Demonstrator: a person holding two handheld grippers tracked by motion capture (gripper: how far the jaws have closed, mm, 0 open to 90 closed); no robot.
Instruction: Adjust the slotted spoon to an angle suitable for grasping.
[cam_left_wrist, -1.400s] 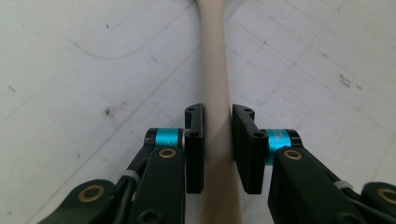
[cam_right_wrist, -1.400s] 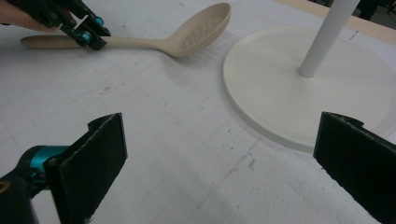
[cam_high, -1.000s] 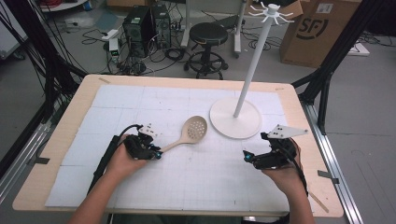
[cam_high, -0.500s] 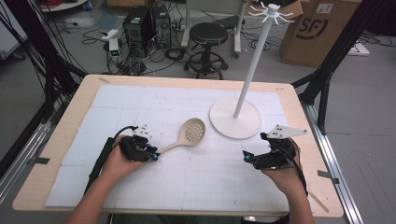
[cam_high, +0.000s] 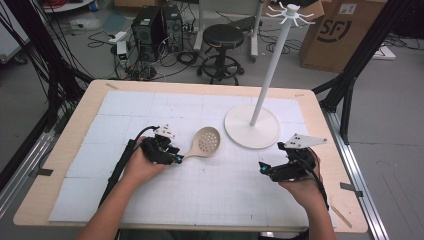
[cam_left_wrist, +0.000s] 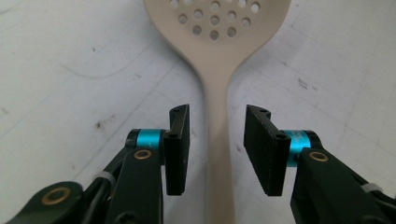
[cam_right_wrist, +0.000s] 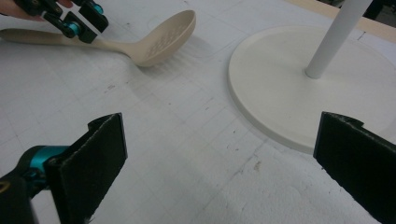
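The spoon (cam_high: 202, 144), laid on the bench (cam_high: 90, 107) at ten o'clock of the stand (cam_high: 251, 131), has just been released by the left hand-held gripper (cam_left_wrist: 217, 149), whose jaws were opened around its handle, while the right hand-held gripper (cam_right_wrist: 219, 168) is held wide open, empty.

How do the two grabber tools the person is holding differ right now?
The left gripper has its jaws straddling the handle of the slotted spoon, with gaps on both sides; they have just been opening. The right gripper has nothing between its jaws, and they stand much wider. Both have black pads on turquoise fittings and sit low over the table.
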